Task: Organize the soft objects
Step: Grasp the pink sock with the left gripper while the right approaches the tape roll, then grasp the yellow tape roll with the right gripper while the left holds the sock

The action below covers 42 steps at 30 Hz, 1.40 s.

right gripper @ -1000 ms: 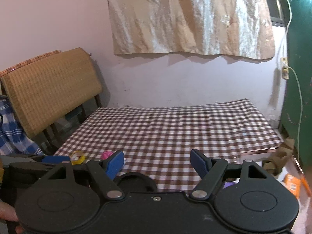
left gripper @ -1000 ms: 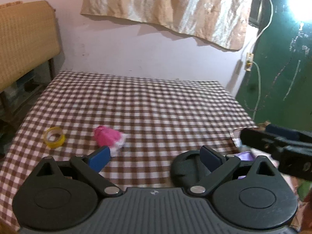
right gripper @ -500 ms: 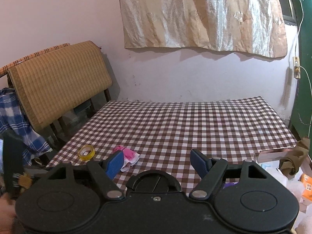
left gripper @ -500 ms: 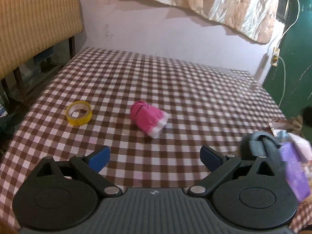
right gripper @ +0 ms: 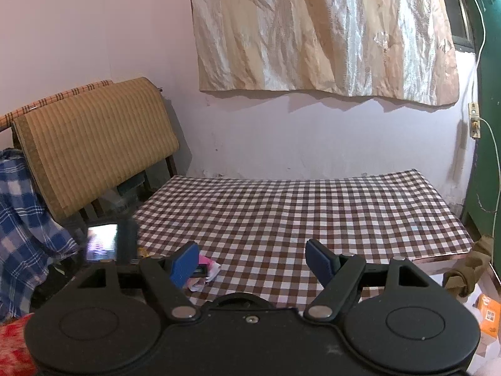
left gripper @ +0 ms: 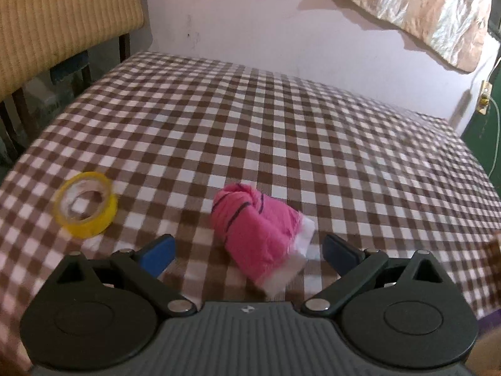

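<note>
A modest room in a home. A desk (right gripper: 313,206) covered with a brown-and-white checked cloth stands against a pale, scuffed plaster wall (right gripper: 313,138). A wrinkled, shiny beige curtain (right gripper: 319,28) hangs on that wall. To the left, a woven straw mat (right gripper: 94,138) is draped over a wooden chair, beside a blue plaid cloth (right gripper: 22,206). At the right, a green door (right gripper: 488,125) and a wall socket with a white cable (right gripper: 474,119).

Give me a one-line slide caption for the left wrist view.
Open left gripper poised over a rolled pink cloth on the checkered tablecloth, yellow tape roll to its left.
</note>
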Available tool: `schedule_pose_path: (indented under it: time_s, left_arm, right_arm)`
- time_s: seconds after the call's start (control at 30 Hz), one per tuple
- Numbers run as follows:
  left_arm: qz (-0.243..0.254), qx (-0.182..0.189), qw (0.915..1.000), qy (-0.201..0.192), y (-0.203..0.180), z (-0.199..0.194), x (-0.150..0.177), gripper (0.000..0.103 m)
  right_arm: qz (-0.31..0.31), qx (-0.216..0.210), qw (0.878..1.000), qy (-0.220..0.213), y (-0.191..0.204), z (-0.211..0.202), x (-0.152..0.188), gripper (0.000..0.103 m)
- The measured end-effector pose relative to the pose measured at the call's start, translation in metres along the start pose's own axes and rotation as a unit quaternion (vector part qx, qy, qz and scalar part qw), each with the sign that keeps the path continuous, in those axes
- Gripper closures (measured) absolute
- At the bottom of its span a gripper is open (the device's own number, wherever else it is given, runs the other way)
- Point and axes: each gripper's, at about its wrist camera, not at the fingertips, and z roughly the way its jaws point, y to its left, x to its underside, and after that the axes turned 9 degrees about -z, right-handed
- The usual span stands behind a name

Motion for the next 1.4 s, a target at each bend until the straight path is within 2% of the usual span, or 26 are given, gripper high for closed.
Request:
schedule_pose_path:
  time_s: [0.1, 0.13, 0.23, 0.3, 0.6, 0.77, 0.93, 1.17, 1.4]
  left_arm:
    - [0.003, -0.01, 0.9999, 0.001, 0.0, 0.014, -0.001, 0.013]
    - [0.009, -0.014, 0.9998, -0.012, -0.003, 0.013, -0.001, 0.022]
    - [0.027, -0.001, 0.9995, -0.016, -0.004, 0.009, -0.006, 0.066]
    - [0.026, 0.013, 0.9995, -0.014, 0.0, 0.002, -0.007, 0.079]
    - [0.023, 0.027, 0.9985, -0.042, 0.032, -0.078, 0.015, 0.081]
    - [-0.005, 0.024, 0.998, -0.059, 0.073, -0.131, 0.026, 0.081]
    - [-0.028, -0.001, 0.9969, -0.074, 0.12, -0.167, 0.027, 0.081]
    - [-0.059, -0.043, 0.9935, -0.087, 0.166, -0.195, 0.028, 0.081]
    - [-0.081, -0.049, 0.9916, -0.088, 0.197, -0.197, 0.023, 0.081]
  right_arm:
    - [-0.008, -0.003, 1.0, 0.003, 0.004, 0.004, -0.001, 0.015]
    - [-0.01, -0.005, 1.0, 0.004, 0.006, 0.005, -0.001, 0.015]
    - [-0.011, -0.011, 1.0, 0.009, 0.011, 0.01, 0.0, 0.015]
    - [-0.012, -0.015, 1.0, 0.009, 0.014, 0.013, 0.0, 0.015]
    - [-0.025, -0.047, 0.998, 0.019, 0.042, 0.024, -0.004, 0.015]
    - [-0.033, -0.067, 0.997, 0.028, 0.069, 0.035, -0.004, 0.015]
    - [-0.043, -0.091, 0.994, 0.041, 0.1, 0.053, 0.0, 0.015]
    - [-0.065, -0.122, 0.988, 0.069, 0.149, 0.11, 0.011, 0.015]
    - [-0.078, -0.132, 0.984, 0.093, 0.198, 0.178, 0.016, 0.015]
